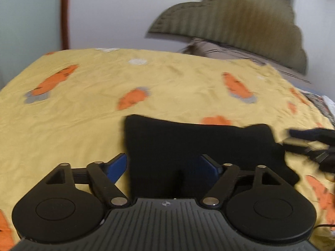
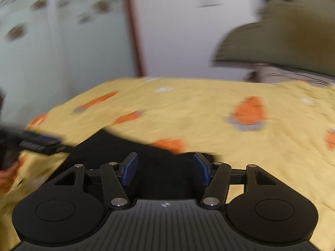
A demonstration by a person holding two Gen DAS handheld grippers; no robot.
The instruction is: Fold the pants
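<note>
Both views motion-blurred, right wrist worse. Black pants (image 1: 199, 146): near edge hidden behind left gripper (image 1: 165, 166) body, folds unreadable in the dark fabric. Right gripper (image 1: 309, 144) a smear at frame edge in left view, jaws unreadable there. Olive headboard (image 2: 282, 41) cut by right edge. Wall decals (image 2: 16, 31) too blurred to identify.

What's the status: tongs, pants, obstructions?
Left tongs open, right tongs open, nothing gripped. Black pants lying folded on the yellow carrot-print bedspread. Nothing in the way.
</note>
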